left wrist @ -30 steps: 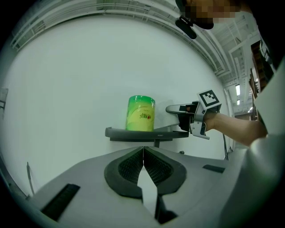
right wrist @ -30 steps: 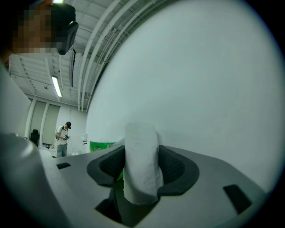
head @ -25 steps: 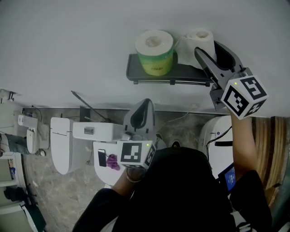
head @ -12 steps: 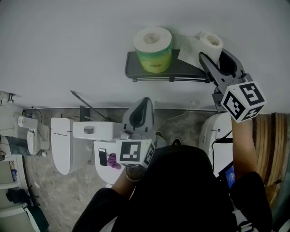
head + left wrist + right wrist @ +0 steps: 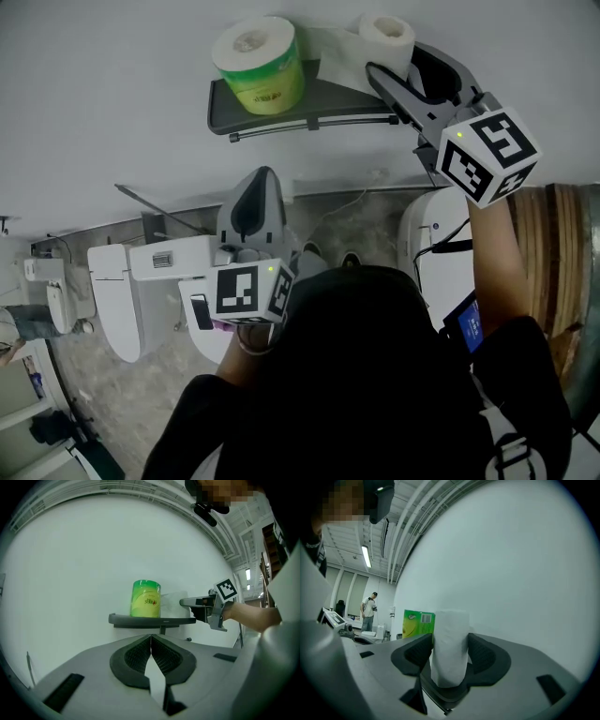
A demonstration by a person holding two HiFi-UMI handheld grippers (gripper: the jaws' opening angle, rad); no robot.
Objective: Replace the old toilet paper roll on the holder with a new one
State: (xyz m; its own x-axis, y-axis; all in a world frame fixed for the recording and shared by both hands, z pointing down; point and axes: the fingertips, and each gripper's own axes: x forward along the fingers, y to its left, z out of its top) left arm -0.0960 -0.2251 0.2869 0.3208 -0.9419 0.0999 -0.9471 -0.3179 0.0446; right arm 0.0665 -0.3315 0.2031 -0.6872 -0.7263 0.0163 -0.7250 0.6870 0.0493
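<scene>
The left gripper (image 5: 151,644) hangs below the wall shelf (image 5: 281,120), well apart from its front rail, jaws clenched on nothing. On the shelf's left end stands the new green-wrapped toilet paper roll (image 5: 258,66), near the edge, with bare white wall around it. A stretch of bare shelf separates it from the old white toilet paper roll (image 5: 385,36) at the right end, upright and grasped between the jaws of the right gripper (image 5: 450,653); a loose sheet trails leftward.
</scene>
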